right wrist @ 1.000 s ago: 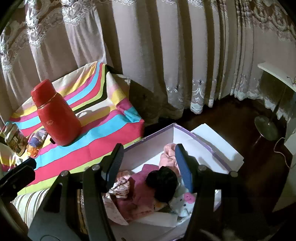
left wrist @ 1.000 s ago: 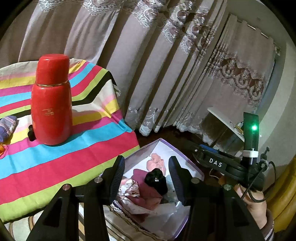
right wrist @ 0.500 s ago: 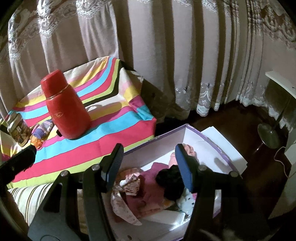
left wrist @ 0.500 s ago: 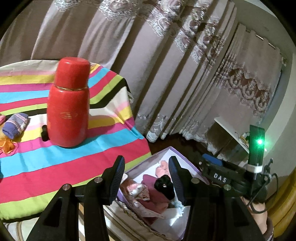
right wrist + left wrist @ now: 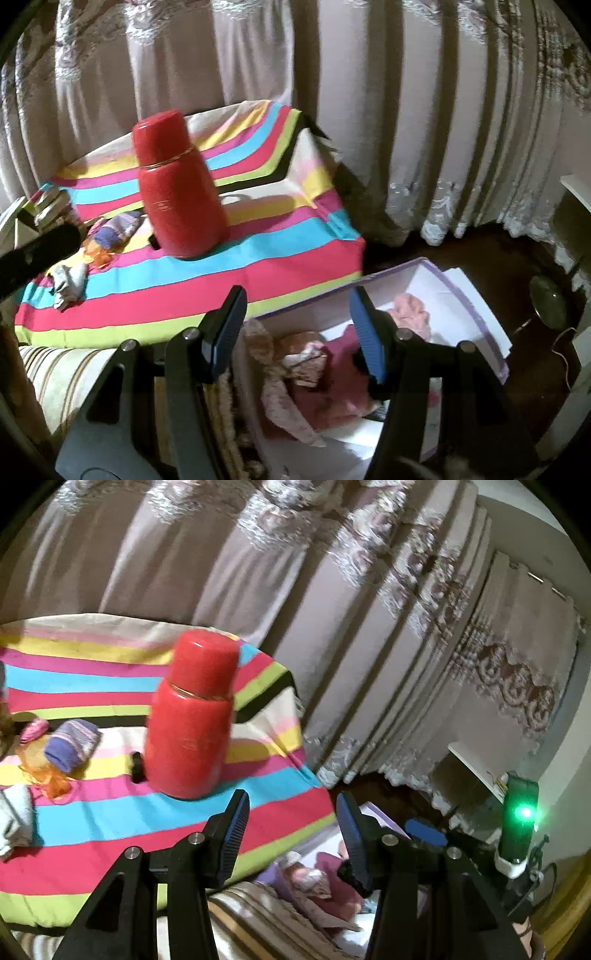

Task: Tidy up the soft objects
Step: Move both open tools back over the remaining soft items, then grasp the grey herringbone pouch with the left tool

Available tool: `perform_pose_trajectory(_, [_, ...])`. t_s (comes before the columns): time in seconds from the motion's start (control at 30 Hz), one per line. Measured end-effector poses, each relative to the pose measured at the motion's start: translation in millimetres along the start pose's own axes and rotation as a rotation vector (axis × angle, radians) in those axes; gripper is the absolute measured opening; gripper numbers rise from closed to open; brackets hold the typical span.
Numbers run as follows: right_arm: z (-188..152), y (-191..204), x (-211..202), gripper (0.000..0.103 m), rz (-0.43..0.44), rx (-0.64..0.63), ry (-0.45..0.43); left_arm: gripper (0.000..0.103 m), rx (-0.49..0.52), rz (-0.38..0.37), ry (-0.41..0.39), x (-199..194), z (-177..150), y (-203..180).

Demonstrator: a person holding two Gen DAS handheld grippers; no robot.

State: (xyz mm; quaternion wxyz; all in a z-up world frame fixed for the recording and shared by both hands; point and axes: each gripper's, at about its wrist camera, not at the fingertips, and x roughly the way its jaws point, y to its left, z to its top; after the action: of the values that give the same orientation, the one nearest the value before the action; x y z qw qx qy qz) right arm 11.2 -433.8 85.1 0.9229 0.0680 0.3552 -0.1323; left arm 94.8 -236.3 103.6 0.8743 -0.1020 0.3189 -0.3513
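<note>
Holding both grippers with fingers spread and nothing between them, you have the left gripper (image 5: 291, 825) above the tabletop's (image 5: 110, 819) near edge and the right gripper (image 5: 297, 325) over the box (image 5: 476, 295) beside it. Clothes (image 5: 332, 384) lie heaped in the box. A rolled purple sock (image 5: 72, 744) and white cloth (image 5: 68, 280) sit at the tabletop's left edge, beside the red flask (image 5: 192, 720).

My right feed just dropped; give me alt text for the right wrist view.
The open, empty right gripper hovers between a striped tablecloth and a purple-edged box holding pink and maroon clothes. On the cloth stand a red thermos, a purple rolled sock and a grey cloth; curtains hang behind.
</note>
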Motion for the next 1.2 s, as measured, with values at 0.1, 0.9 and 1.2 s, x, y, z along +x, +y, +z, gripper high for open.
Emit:
perform_pose_trajectory(0.1, [2,13,-1,0.062,0.02,-0.027,0.0,0.051,-0.017,0.041,-0.029,-11,10,18])
perform_pose_trajectory(0.9, [0,111,25,0.062,0.169,-0.187,0.061,0.053,-0.458,0.506,-0.211,-106,22,238])
perform_pose_trajectory(1.2, [-11,150,50,0.062,0.205,-0.242,0.109,0.053,-0.658,0.63,-0.166,-111,-15,305])
